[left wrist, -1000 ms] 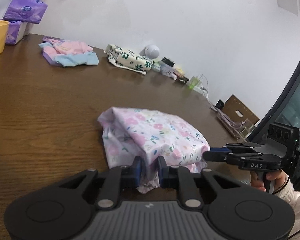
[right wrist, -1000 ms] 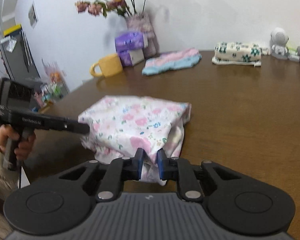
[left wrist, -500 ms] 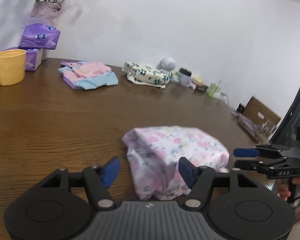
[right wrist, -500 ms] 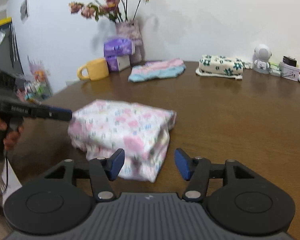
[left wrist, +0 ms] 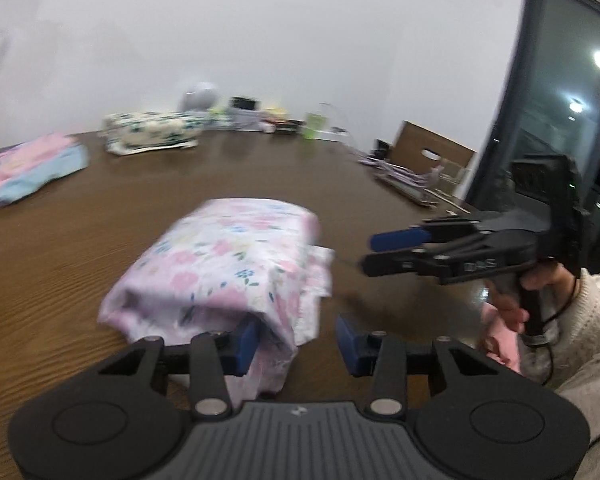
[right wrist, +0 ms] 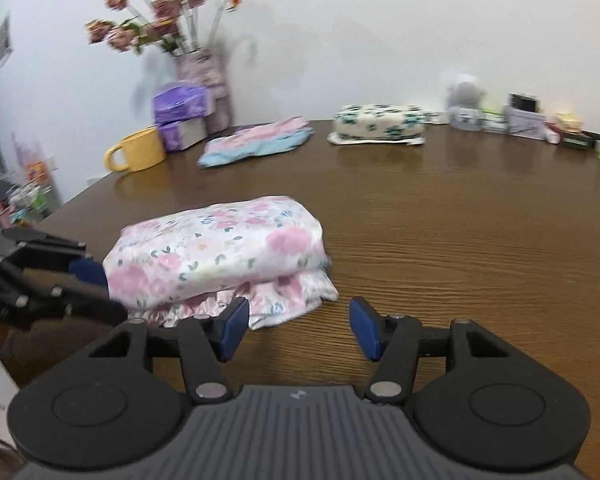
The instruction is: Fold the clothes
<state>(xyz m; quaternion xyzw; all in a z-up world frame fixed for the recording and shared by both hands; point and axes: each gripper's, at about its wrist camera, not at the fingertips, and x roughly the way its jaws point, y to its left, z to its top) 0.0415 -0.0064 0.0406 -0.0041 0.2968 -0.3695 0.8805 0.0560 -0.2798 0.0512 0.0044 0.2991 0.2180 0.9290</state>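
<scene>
Left wrist view: left gripper (left wrist: 296, 340) seen with fingers spread apart, nothing clamped; near corner of the floral garment (left wrist: 228, 268) lies by its left blue pad, contact cannot be told.
Right wrist view: right gripper (right wrist: 298, 328) seen with fingers spread apart, nothing held; its left pad sits just in front of the garment's frilled lower edge.
Floral garment: folded into a thick bundle, laid on the wooden table (right wrist: 460, 220) near the front edge, between the two grippers.
Right gripper, side-on: seen at right of left wrist view (left wrist: 374, 254), fingers slightly parted, tips just beside the bundle's right side; held by a hand (left wrist: 540, 284) in a cream knit sleeve.
Left gripper, side-on: seen at left of right wrist view (right wrist: 100, 290), tips at the bundle's left end.
Far side of table: pink-and-blue folded cloth (right wrist: 256, 142), green-flowered folded cloth (right wrist: 380, 124), both well apart from the bundle.
Other items: yellow mug (right wrist: 138, 156), purple tissue packs (right wrist: 178, 118), flower vase (right wrist: 208, 80).
Blur: left wrist picture smeared, fine detail unreadable.
</scene>
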